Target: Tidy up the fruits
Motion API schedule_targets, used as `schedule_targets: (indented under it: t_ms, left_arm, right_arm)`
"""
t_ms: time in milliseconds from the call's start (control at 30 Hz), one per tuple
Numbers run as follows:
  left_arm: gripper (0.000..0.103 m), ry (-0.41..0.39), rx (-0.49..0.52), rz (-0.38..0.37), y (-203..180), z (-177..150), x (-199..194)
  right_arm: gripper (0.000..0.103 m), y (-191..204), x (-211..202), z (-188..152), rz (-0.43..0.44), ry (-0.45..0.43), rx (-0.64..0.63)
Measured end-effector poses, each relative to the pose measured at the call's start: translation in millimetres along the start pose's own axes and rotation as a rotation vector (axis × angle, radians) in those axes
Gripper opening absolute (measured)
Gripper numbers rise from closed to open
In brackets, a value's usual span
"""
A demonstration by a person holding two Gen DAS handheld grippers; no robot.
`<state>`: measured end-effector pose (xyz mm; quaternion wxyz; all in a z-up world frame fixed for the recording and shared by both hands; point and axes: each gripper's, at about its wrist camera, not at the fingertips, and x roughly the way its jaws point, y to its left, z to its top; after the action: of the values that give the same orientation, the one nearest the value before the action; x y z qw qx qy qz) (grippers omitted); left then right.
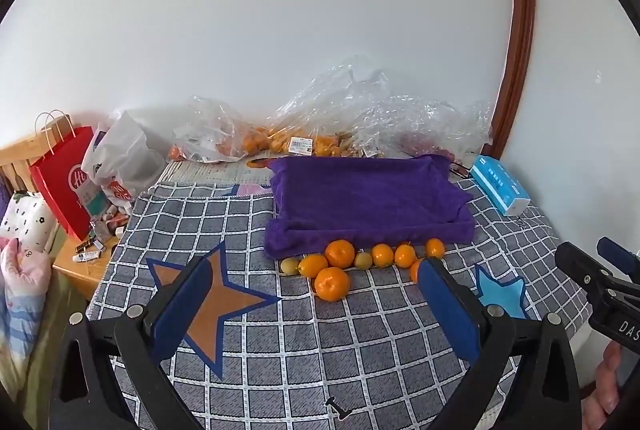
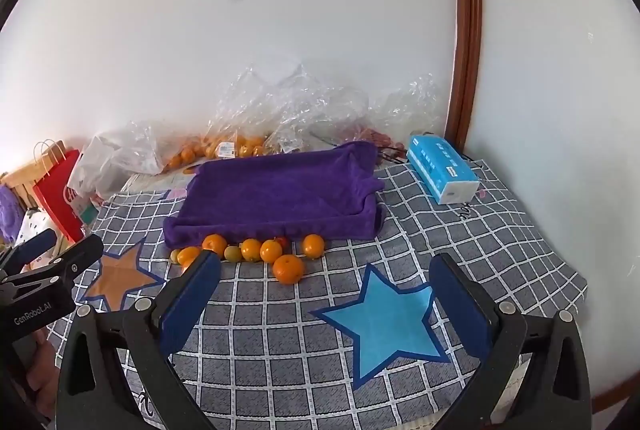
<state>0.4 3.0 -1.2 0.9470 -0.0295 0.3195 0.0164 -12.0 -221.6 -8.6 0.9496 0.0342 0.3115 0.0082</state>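
Several oranges (image 1: 332, 283) (image 2: 288, 269) and two small green fruits (image 1: 363, 260) (image 2: 233, 253) lie in a loose row on the checked cloth, right against the front edge of a tray draped in purple towel (image 1: 360, 198) (image 2: 280, 194). My left gripper (image 1: 316, 282) hovers open in front of the fruit row, nothing between its blue pads. Further right, my right gripper (image 2: 326, 272) is open too and holds nothing, above the blue star (image 2: 384, 318). Each gripper shows at the edge of the other's view.
Clear plastic bags with more oranges (image 1: 280, 142) (image 2: 232, 148) pile up against the wall behind the tray. A blue tissue box (image 1: 500, 188) (image 2: 442, 174) lies at the right. A red paper bag (image 1: 66, 178) and small clutter stand off the table's left edge.
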Motion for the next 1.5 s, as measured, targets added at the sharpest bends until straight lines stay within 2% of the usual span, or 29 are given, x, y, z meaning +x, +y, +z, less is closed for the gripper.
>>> schedule_targets:
  t_ms: [1500]
  left_arm:
    - [0.103, -0.027, -0.014, 0.000, -0.4, 0.0, -6.4]
  right_arm:
    - [0.103, 0.0, -3.8, -3.4, 0.034, -0.017, 0.016]
